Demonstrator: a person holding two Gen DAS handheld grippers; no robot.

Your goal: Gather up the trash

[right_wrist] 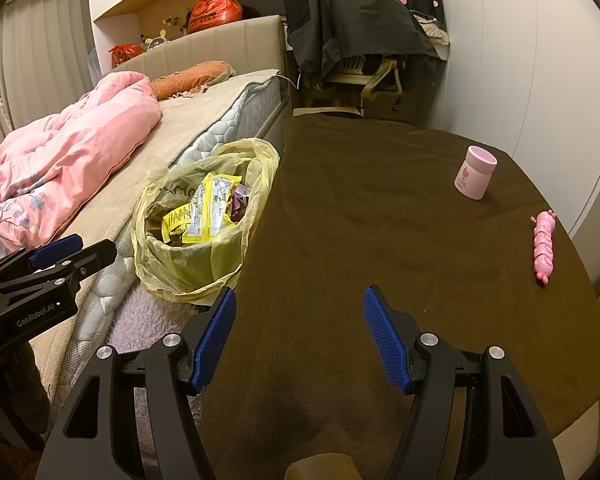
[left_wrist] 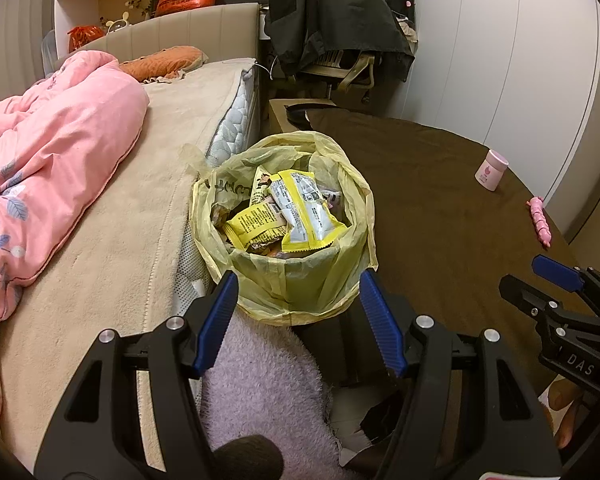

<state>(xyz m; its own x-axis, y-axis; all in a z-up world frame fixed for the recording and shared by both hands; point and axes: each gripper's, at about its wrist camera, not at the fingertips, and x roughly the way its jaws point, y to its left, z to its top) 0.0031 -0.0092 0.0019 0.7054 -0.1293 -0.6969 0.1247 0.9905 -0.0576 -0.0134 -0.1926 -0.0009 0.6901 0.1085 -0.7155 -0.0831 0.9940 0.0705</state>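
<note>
Right hand-held gripper [right_wrist: 300,332] open; pink wrapper [right_wrist: 544,246] lengthwise away.

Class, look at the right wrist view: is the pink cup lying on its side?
No, the pink cup stands upright on the brown table.

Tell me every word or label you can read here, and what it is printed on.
"GenRobot.AI": side of the black left gripper.
"DAS": side of the black right gripper.
Yellow snack wrappers in the yellow-lined trash bin: print too small.
Orange plastic bag and pink cup: markings blurred.
</note>
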